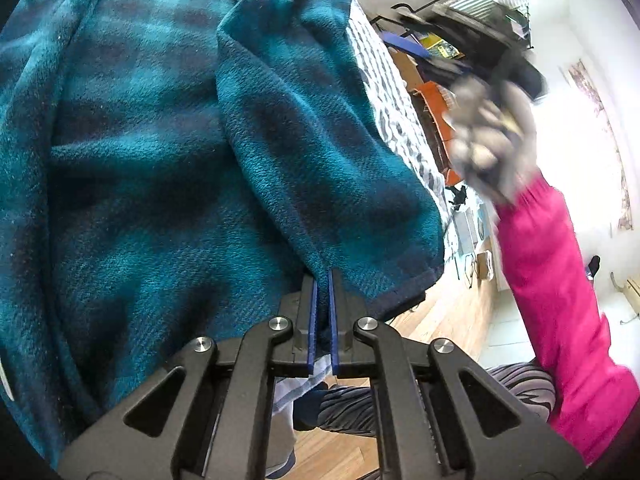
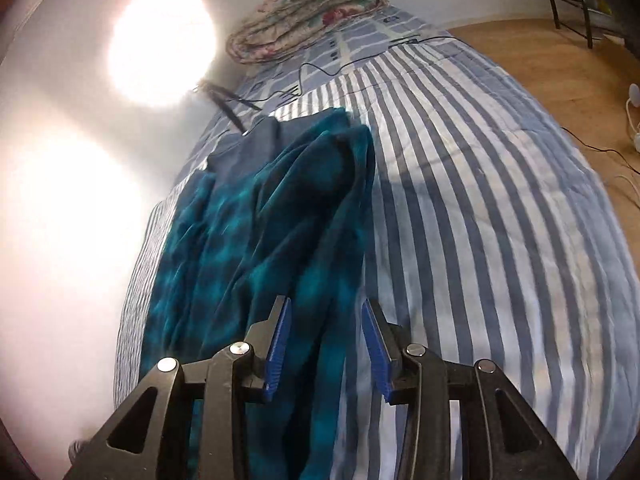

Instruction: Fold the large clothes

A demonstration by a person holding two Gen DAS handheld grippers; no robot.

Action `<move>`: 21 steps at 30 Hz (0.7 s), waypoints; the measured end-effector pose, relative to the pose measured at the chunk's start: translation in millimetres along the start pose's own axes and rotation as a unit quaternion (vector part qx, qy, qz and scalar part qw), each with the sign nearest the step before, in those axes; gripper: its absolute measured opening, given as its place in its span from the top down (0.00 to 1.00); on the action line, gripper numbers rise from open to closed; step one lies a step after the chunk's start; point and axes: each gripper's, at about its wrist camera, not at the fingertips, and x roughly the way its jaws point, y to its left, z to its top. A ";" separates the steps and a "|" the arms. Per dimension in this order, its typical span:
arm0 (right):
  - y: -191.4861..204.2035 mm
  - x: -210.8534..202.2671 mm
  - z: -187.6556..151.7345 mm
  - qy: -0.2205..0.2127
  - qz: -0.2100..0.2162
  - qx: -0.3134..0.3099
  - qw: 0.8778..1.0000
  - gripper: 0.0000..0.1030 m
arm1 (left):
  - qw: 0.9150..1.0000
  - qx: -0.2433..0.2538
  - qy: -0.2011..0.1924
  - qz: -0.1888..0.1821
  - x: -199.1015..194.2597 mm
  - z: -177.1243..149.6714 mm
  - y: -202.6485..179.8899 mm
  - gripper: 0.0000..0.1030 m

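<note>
Here, left gripper [image 1: 323,280] pinched shut on the dark-bound hem of the teal plaid fleece garment [image 1: 160,152], lifted off the striped bedspread [image 1: 394,120]. Right gripper [image 2: 326,312] spread wide, holding nothing, above the fleece's [image 2: 256,232] right edge. Beyond that edge, broad bare striped bedspread [image 2: 500,220]; folded floral quilt [image 2: 308,8] far off.

Teal-and-dark plaid fleece garment [image 1: 160,140], thick and soft, with a dark bound hem. Lies rumpled in long lengthwise folds along one side of the striped bedcover [image 2: 480,200], near the wall. One fold of its edge raised and pinched between blue pads [image 1: 312,320], sleeve-like tube of cloth hanging beside. Grey lining or second cloth showing at far end.
</note>
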 end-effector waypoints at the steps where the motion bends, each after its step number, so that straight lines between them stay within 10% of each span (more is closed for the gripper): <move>1: -2.0 9.8 7.9 0.002 -0.001 0.001 1.000 0.60 | 1.000 0.001 0.000 0.001 0.0 1.2 -0.2 0.98; 4: -5.8 33.8 23.3 0.004 -0.005 0.000 1.000 0.63 | 1.000 0.001 0.001 -0.001 -1.3 2.8 -0.2 0.99; 7: -1.9 46.9 34.0 0.007 0.000 -0.015 1.000 0.98 | 1.000 -0.001 0.002 -0.008 -5.1 4.7 0.7 0.99; 21: 32.1 68.2 56.3 0.033 -0.168 -0.163 0.972 0.98 | 1.000 0.020 -0.003 0.003 -24.3 -1.7 13.0 0.99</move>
